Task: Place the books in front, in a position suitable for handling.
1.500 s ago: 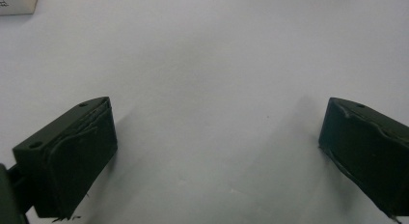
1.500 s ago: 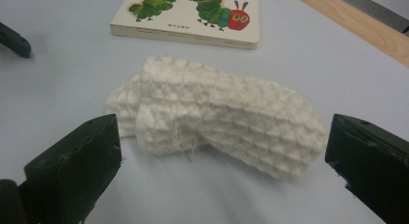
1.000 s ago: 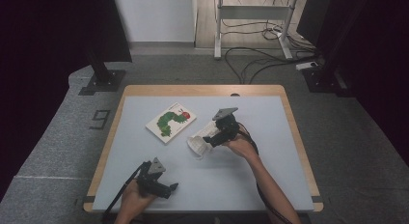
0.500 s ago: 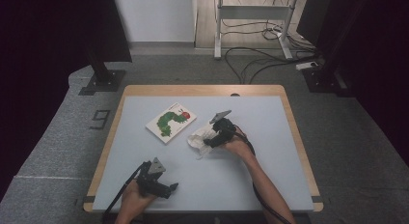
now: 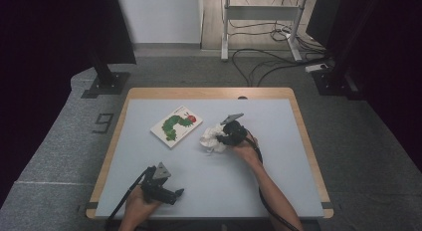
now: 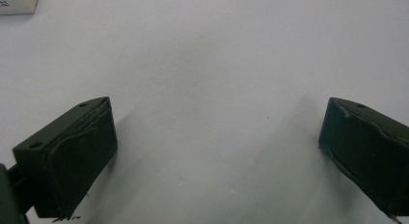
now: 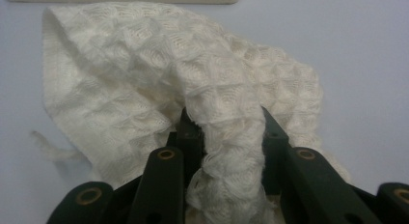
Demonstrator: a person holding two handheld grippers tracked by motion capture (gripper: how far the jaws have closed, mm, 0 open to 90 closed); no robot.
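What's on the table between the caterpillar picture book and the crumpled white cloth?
Nothing: the high view shows bare grey tabletop between the caterpillar picture book and the crumpled white cloth.

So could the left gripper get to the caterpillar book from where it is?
Probably yes. The left gripper is open with nothing in it, and only bare table lies between it and the book. The cloth sits off to the side.

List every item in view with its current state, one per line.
White cloth: crumpled on the table, one fold pinched.
Right gripper: jaws have just been closing, now shut on the white cloth.
Left gripper: open, nothing between its jaws, low over bare table.
Picture book: closed, lying flat, cover up, apart from the cloth.
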